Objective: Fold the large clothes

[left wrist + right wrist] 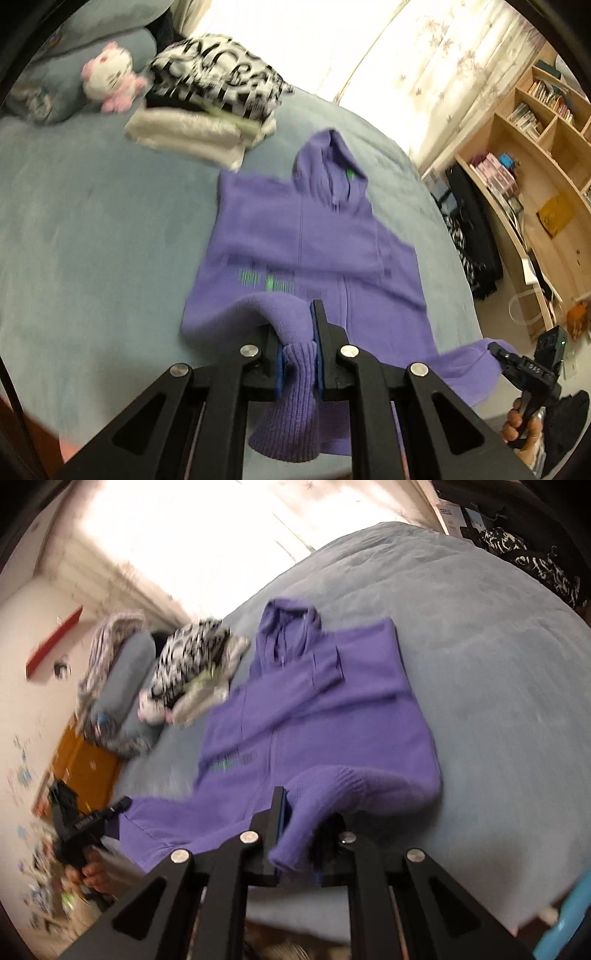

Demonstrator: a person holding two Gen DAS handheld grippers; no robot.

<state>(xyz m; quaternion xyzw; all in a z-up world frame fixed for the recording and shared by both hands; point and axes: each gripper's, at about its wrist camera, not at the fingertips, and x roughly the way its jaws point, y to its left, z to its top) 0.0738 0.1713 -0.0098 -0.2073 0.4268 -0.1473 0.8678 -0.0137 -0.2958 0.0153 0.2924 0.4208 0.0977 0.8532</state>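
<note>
A purple hoodie (299, 236) lies spread on the grey-blue bed (92, 229), hood toward the window, sleeves folded across its chest. My left gripper (299, 332) is shut on the ribbed bottom hem at one corner, lifted off the bed. In the right wrist view the same hoodie (321, 716) shows, and my right gripper (306, 819) is shut on the hem's other corner, also raised. Each view catches the other gripper at the frame's edge: the right gripper (496, 352) pinching purple cloth, the left gripper (122, 805) likewise. Both frames are motion-blurred.
A stack of folded clothes (207, 107) with a black-and-white piece on top sits near the pillows (92, 62), beside a pink-and-white plush toy (109, 75). A wooden bookshelf (535, 155) and dark clothes (469, 229) stand past the bed's edge. A hand (521, 428) grips the right gripper's handle.
</note>
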